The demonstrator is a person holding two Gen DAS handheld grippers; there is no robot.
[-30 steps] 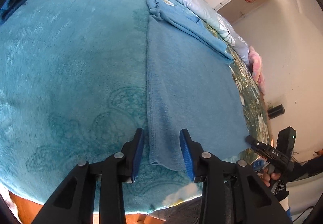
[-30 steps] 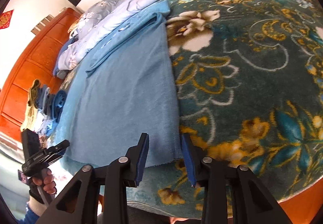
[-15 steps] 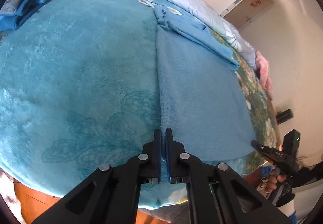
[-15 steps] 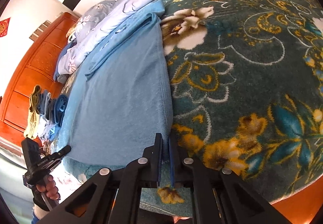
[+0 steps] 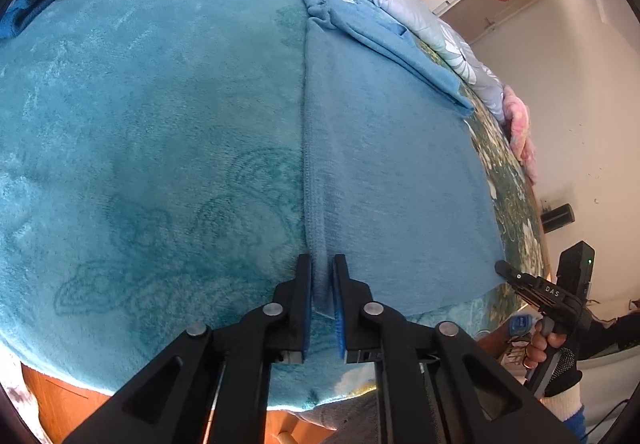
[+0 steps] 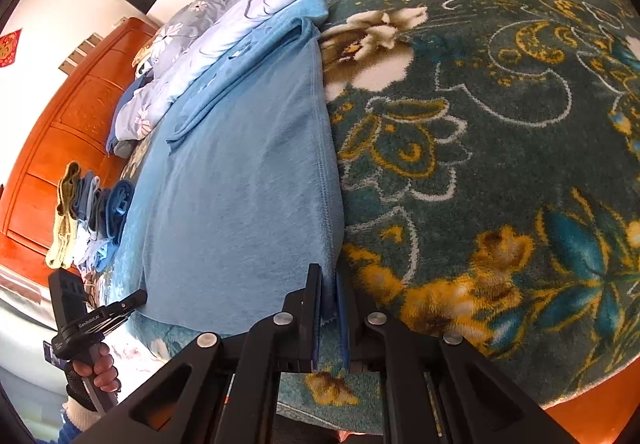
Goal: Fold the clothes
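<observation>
Both grippers, open a second ago, now pinch the garment's near corners | left wrist view: left gripper (image 5: 322, 284) clamps the light blue garment (image 5: 392, 180) at its left hem, garment flat on the teal bed blanket (image 5: 152, 116) | right wrist view: right gripper (image 6: 328, 304) clamps the garment (image 6: 240, 196) at its right hem, beside the floral blanket (image 6: 480, 148).

open blanket (image 6: 500, 148) flanks the garment (image 5: 392, 172); rumpled quilt (image 6: 256, 0) blocks the far edge

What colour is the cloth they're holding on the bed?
Plain light blue cloth, clearest in the right wrist view.
</observation>
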